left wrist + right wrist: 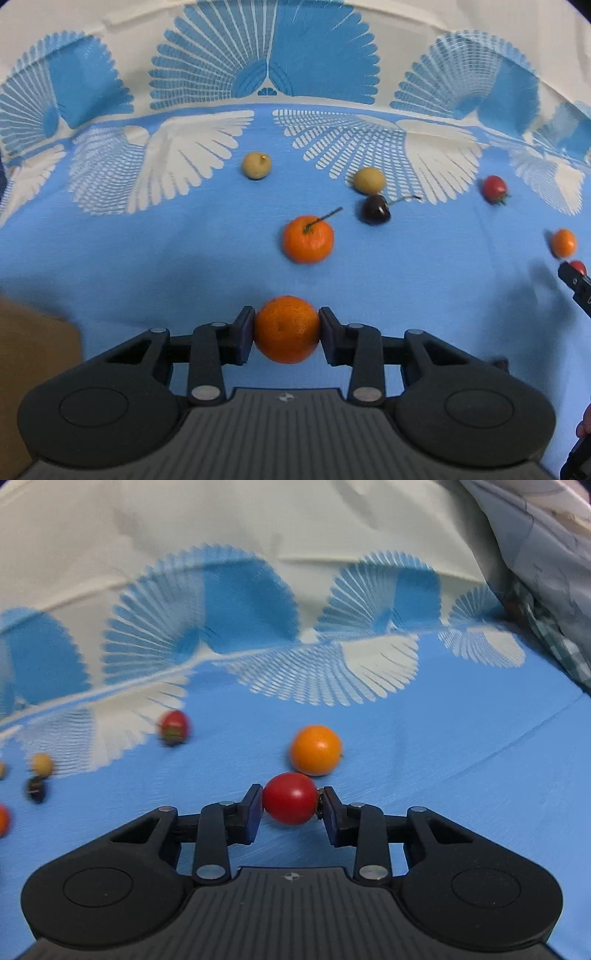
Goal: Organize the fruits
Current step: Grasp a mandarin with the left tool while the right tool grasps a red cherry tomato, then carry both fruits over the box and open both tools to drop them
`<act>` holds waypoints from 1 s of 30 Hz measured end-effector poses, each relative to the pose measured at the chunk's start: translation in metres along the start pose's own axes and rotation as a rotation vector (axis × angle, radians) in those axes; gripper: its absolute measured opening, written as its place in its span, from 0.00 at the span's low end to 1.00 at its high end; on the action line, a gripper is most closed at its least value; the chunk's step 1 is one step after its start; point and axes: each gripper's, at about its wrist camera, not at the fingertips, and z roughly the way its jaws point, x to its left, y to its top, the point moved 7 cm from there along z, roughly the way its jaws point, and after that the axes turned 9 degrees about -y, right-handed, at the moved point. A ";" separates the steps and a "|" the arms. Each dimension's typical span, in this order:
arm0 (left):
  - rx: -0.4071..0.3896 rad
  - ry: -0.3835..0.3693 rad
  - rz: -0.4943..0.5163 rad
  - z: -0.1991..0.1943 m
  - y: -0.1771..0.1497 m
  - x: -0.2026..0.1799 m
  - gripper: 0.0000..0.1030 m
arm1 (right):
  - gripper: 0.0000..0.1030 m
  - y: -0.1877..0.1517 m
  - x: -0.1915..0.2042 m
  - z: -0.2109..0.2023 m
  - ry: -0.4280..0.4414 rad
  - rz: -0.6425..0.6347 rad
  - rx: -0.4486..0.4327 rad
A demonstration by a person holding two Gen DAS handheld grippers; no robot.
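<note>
Held orange: a mandarin sits between the pads of the left gripper, round, no clear long axis; its stem end cannot be made out.
Held tomato: a red cherry tomato sits in the right gripper, slightly egg-shaped, long axis across the jaws, its stem end against the right-hand pad.
Left jaws: narrow, both pads pressed on the mandarin's sides.
Right jaws: narrow, both pads touching the tomato.
Surface: blue cloth with white fan print; whether either held fruit touches the cloth, cannot tell.
Left view only: second mandarin with stem pointing up-right, just beyond the held one; dark cherry touching a yellow fruit; another yellow fruit well apart, stem up; brown surface at the left edge.
Right view only: orange tomato just behind the held tomato, close beside it; grey patterned fabric at upper right.
Both views: red tomato with green calyx, lying alone near the white fans.
</note>
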 end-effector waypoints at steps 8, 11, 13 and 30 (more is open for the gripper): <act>-0.036 -0.023 0.005 -0.104 -0.039 0.026 0.40 | 0.34 -0.008 0.040 -0.132 0.171 0.023 -0.024; -0.068 -0.026 -0.011 -0.150 -0.058 0.049 0.40 | 0.34 -0.021 0.058 -0.185 0.233 0.026 -0.030; -0.086 -0.023 -0.018 -0.181 -0.073 0.067 0.40 | 0.34 -0.032 0.073 -0.220 0.275 0.026 -0.030; -0.079 0.070 -0.151 -0.297 -0.196 0.256 0.40 | 0.34 -0.131 0.253 -0.422 0.568 -0.271 0.008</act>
